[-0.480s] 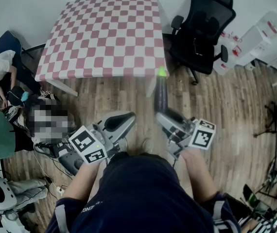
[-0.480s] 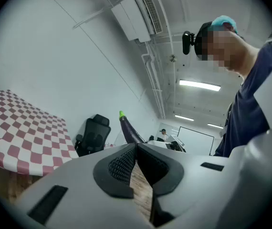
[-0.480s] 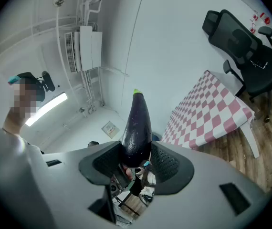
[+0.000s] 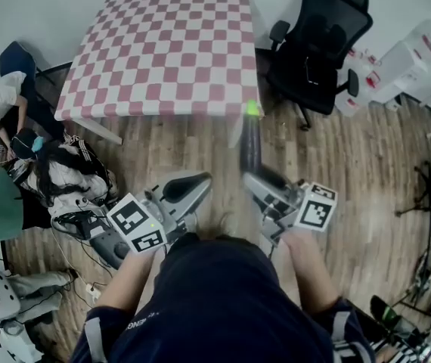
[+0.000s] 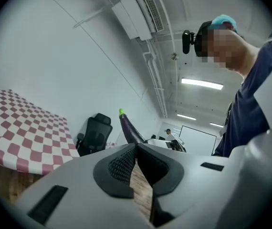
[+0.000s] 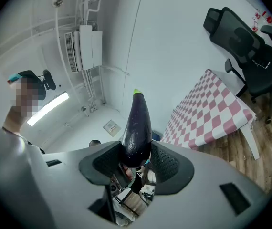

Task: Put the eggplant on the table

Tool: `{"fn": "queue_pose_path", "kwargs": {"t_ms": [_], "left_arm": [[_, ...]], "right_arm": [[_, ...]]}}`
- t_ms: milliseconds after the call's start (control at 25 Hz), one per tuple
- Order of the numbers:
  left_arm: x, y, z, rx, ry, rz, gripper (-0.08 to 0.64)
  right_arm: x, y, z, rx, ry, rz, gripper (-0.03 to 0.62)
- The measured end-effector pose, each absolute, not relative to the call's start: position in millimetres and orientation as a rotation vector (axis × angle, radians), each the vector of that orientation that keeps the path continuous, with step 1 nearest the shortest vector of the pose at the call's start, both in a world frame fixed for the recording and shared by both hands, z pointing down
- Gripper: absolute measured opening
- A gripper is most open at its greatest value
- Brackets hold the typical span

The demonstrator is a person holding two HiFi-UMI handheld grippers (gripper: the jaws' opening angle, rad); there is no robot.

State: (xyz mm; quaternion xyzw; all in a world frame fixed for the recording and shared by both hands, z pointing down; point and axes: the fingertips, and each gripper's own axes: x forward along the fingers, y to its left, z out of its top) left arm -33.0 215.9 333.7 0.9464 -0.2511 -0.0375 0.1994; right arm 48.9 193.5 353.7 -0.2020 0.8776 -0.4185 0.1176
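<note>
My right gripper [image 4: 255, 175] is shut on a dark purple eggplant [image 4: 250, 144] with a green tip, which sticks out forward from the jaws over the wooden floor. In the right gripper view the eggplant [image 6: 137, 128] rises from between the black pads, held by its thick end. The table [image 4: 162, 51], covered in a pink and white checked cloth, stands ahead of both grippers. My left gripper [image 4: 193, 184] is shut with nothing in it; its pads [image 5: 124, 163] meet at the tips. The left gripper view also catches the eggplant [image 5: 129, 128] to its right.
A black office chair [image 4: 317, 44] stands right of the table. Seated people and bags [image 4: 72, 180] crowd the floor at the left. White storage boxes [image 4: 397, 59] sit at the far right. Open wooden floor [image 4: 336, 165] lies between me and the table.
The view has shifted slightly so the table sits a little nearer the top. Both grippers and the eggplant keep their places.
</note>
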Motion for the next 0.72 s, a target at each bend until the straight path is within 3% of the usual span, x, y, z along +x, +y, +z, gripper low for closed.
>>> {"fn": "queue_pose_path", "kwargs": {"t_ms": [720], "left_arm": [[34,207,327,2.672,-0.760,-0.074,0.035]], "right_arm": [[118,179,344,-0.620,2.705,-1.056,0.212]]}}
